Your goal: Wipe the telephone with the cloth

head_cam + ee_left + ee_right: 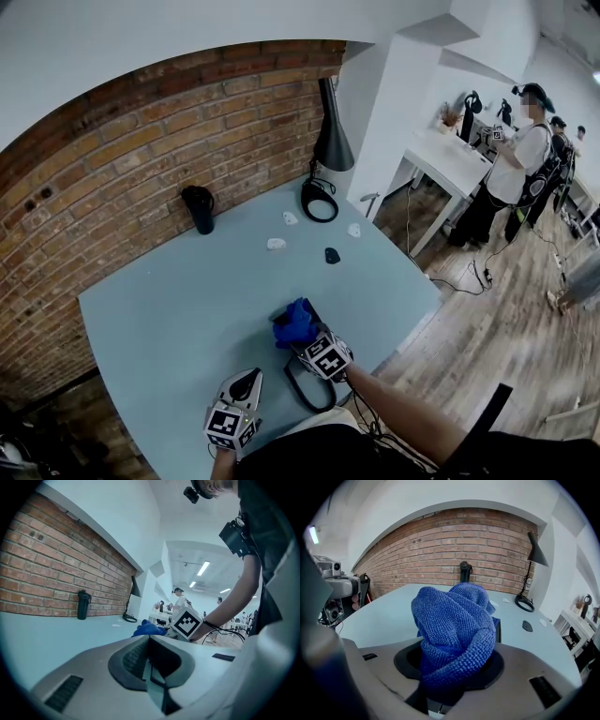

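A brick wall (141,159) curves along the far side of a pale blue table (169,309), and beyond the table's right corner a person (511,178) stands by a white desk on a wooden floor. At the table's back edge a black lamp (330,141) rises from a ring-shaped foot, and a dark bottle (199,208) stands upright near the wall, well to the lamp's left. Close to the near edge, the right gripper (307,339) has its jaws clamped on a bunched blue cloth (294,323), which bulges up out of the jaws and fills the middle of the right gripper view. The telephone (498,631) lies under and behind that cloth; only a dark edge of it shows. A dark looped cord (307,392) lies on the table just beside this gripper. The left gripper (247,380) hovers near the table's front edge, apart from the cloth, its jaws together with nothing between them. Three small white scraps (276,244) and a small dark piece (332,255) lie scattered between the lamp and the cloth.
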A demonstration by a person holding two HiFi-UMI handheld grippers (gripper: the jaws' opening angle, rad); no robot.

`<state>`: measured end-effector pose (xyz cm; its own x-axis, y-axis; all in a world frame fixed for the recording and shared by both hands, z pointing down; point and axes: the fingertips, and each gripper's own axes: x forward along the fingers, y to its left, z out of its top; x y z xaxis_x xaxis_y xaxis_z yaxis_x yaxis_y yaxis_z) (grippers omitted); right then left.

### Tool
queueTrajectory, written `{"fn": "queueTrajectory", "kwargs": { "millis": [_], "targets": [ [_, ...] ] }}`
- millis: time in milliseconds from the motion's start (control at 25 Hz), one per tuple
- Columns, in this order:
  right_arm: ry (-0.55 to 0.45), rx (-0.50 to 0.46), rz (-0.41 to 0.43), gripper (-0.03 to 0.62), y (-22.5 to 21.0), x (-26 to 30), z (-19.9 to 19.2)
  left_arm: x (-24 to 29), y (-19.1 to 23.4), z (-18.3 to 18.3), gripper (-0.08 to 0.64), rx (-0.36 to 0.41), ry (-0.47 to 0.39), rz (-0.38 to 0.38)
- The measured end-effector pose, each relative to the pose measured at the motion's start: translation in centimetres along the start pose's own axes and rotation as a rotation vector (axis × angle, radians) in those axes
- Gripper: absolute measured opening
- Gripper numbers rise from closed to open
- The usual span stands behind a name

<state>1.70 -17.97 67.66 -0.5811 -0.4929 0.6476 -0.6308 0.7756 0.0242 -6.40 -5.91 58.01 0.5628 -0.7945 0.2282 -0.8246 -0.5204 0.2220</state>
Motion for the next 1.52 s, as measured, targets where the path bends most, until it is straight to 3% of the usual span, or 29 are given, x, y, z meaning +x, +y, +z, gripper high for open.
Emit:
{"fn": "queueTrajectory", "kwargs": {
  "millis": [1520],
  "targets": [
    [0.111,0.090,0.001,0.198,2.8,-4.1,-10.2,0.3,-0.7,-0.4,0.000,0.005,0.016,-0.031]
  ]
}}
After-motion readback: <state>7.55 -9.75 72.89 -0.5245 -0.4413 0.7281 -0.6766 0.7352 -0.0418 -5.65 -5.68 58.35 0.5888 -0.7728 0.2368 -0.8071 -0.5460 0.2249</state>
